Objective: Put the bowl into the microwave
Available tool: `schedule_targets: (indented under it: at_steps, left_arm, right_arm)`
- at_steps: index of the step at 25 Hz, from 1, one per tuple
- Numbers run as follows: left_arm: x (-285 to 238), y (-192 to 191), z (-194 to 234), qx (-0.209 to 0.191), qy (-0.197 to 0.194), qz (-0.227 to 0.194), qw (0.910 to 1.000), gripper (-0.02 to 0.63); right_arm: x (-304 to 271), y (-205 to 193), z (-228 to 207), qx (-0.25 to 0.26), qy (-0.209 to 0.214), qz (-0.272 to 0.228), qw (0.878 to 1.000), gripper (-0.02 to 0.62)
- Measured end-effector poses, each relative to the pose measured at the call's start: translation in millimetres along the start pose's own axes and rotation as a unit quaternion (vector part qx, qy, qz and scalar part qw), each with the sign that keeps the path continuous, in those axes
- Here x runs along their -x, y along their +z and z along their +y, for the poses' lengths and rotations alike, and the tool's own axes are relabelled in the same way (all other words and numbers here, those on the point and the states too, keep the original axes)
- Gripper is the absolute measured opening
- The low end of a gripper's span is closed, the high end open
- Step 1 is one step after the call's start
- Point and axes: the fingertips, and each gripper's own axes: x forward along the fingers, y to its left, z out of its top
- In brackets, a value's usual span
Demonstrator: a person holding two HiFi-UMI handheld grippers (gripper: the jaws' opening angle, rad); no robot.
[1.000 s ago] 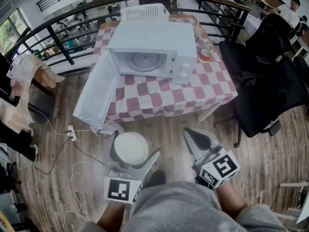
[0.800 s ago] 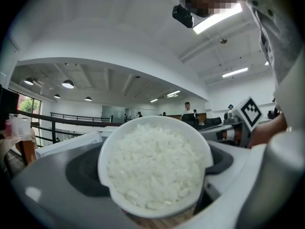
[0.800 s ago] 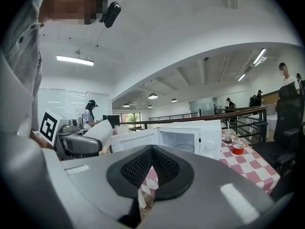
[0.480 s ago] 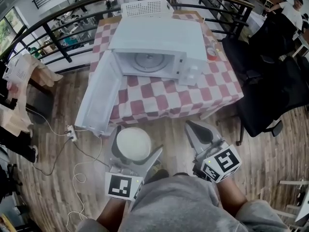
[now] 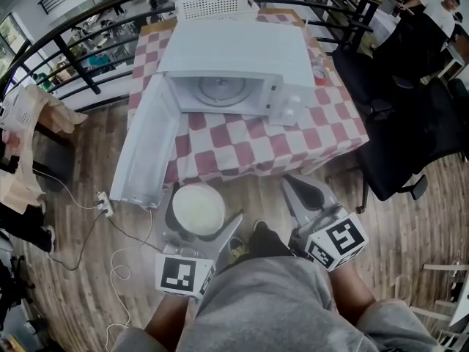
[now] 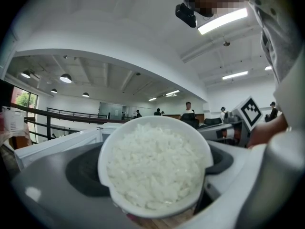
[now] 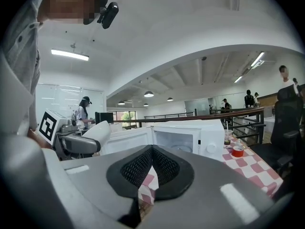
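Note:
A white bowl [image 5: 197,210] full of white rice [image 6: 152,168] is held between the jaws of my left gripper [image 5: 198,222], low in front of the table. The white microwave [image 5: 234,64] stands on the checked table [image 5: 293,138], its door [image 5: 146,152] swung wide open to the left and its turntable [image 5: 218,89] bare. My right gripper [image 5: 306,200] hovers to the right of the bowl with its jaws pressed together and nothing in them. In the right gripper view the microwave [image 7: 190,140] shows ahead, beyond the shut pads [image 7: 152,168].
A white basket [image 5: 214,6] sits behind the microwave. A red cup [image 5: 318,73] stands at the table's right edge. Black office chairs [image 5: 410,130] crowd the right side. A power strip and cable [image 5: 102,204] lie on the wooden floor at left. A curved railing [image 5: 80,57] runs behind the table.
The view has shifted closer to the table. Both grippers stay low in front of me, the bowl still held in the left one.

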Motion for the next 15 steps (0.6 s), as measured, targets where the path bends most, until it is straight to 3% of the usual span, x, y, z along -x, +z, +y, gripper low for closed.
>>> schedule_targets:
  at_steps: [15]
  left_arm:
    - [-65.9,-7.1,37.2,0.000,0.023,0.021,0.9995,0.566]
  right_arm:
    - [-64.4,0.5,-40.2,-0.005,0.020,0.009,1.000,-0.002]
